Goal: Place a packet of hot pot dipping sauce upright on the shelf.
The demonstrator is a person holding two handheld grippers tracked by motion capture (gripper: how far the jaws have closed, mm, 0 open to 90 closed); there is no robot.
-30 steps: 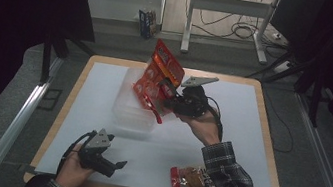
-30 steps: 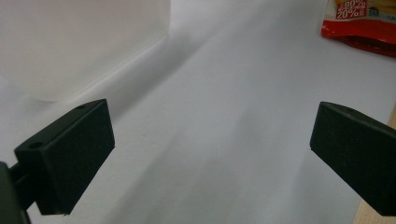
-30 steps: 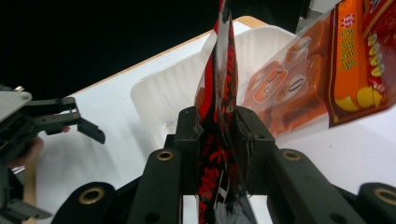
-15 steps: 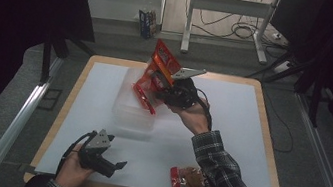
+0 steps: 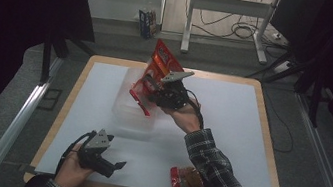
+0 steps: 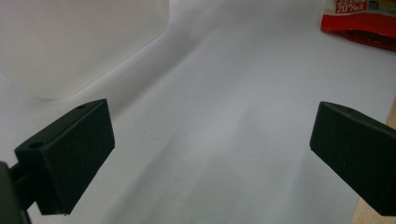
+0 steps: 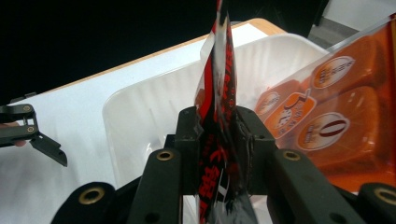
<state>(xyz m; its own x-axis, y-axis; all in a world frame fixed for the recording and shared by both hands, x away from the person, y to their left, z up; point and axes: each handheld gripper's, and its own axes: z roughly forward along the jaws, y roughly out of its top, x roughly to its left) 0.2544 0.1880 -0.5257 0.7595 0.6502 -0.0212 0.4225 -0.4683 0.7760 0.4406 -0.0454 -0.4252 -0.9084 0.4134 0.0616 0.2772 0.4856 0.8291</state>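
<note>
- High view: the red bag [image 5: 152, 78] is held upright over the clear tray [image 5: 124, 109] at the middle of the tabletop [image 5: 229, 134], pinched by the right gripper [image 5: 151, 87]. The left gripper [image 5: 117, 165] is seen low on the near left of the tabletop, well apart from the tray. A second bag [image 5: 185, 181] lies flat near the front edge, beside the sleeve [image 5: 215, 174].
- Left gripper view: the fingers [image 6: 70, 156] are spread wide over bare tabletop [image 6: 210, 121], with nothing between them. A red bag [image 6: 362, 21] is seen at the far corner.
- Right gripper view: the fingers [image 7: 189, 135] are pressed onto the bag's [image 7: 217, 116] edge, which stands upright between them. The tray [image 7: 140, 116] lies just below, with a pack of orange buns [image 7: 327, 126] seen beside the bag.
</note>
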